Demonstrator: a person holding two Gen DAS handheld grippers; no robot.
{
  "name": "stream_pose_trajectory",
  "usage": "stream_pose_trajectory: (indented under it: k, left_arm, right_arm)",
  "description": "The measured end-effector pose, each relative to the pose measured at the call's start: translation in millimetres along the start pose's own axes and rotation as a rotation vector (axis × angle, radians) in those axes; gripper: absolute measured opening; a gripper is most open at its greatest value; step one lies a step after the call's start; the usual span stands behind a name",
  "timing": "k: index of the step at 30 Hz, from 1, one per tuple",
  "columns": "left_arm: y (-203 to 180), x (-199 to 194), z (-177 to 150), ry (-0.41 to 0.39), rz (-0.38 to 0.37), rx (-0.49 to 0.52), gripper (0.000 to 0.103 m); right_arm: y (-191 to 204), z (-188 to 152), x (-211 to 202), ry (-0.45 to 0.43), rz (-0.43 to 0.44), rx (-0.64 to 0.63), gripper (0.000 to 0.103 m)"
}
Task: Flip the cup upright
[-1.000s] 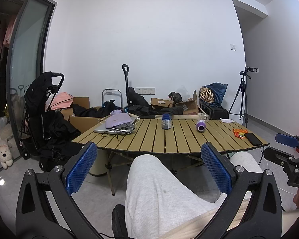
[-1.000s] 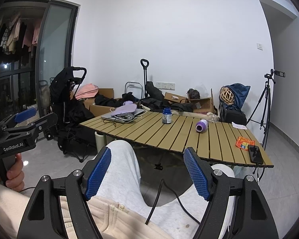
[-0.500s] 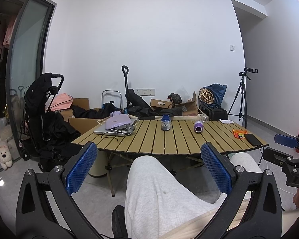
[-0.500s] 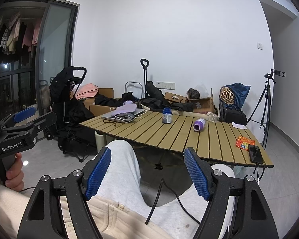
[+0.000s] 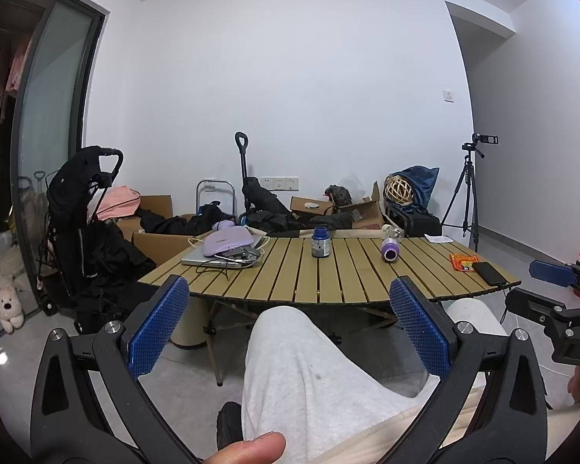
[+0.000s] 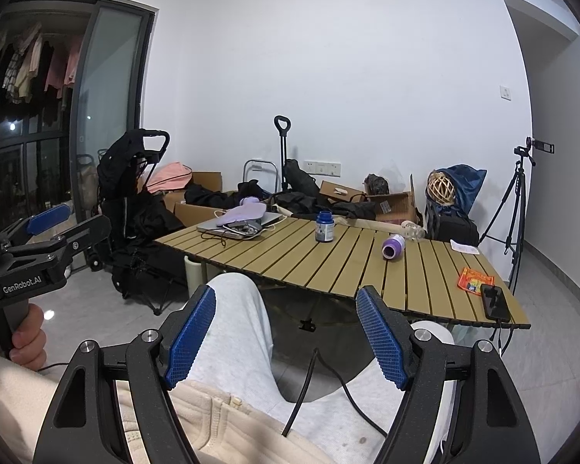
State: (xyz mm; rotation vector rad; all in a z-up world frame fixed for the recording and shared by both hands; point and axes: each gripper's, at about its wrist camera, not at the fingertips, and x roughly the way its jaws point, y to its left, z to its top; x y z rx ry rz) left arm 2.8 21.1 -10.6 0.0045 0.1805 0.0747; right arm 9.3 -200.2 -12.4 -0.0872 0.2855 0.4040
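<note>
On the slatted table (image 5: 340, 278), one laptop (image 5: 212, 259) sits left, one blue-capped jar (image 5: 320, 242) mid-table, then one purple cup (image 5: 389, 250) on its side, contents indiscernible. Left gripper (image 5: 290, 323) and right gripper (image 6: 286, 334) both hover spread, empty.

A slatted wooden table (image 5: 340, 274) carries a blue-capped jar (image 5: 320, 242) upright mid-table, a laptop (image 5: 220, 259) with a lilac pouch (image 5: 228, 240) on top — and, near the right edge, a black phone (image 5: 491, 273) beside an orange packet (image 5: 464, 261). A tripod (image 5: 466, 197) stands behind.
</note>
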Motion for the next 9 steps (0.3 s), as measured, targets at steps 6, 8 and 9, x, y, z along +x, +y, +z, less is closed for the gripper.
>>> stream_pose_trajectory:
  k: [6,8,9]
  left_arm:
    - [-0.3,0.0,0.4,0.0,0.001,0.0,0.103]
    - [0.1,-0.1,0.5,-0.003,0.004,0.0,0.103]
    - [0.8,-0.1,0.4,-0.006,0.005,-0.003,0.103]
  right_arm:
    - [-1.1,-0.2,0.2,0.004,0.002,-0.001,0.08]
    - [-1.7,0.0,-0.2,0.002,0.003,-0.004,0.08]
    - [-1.7,-0.1,-0.3,0.002,0.002,-0.004,0.08]
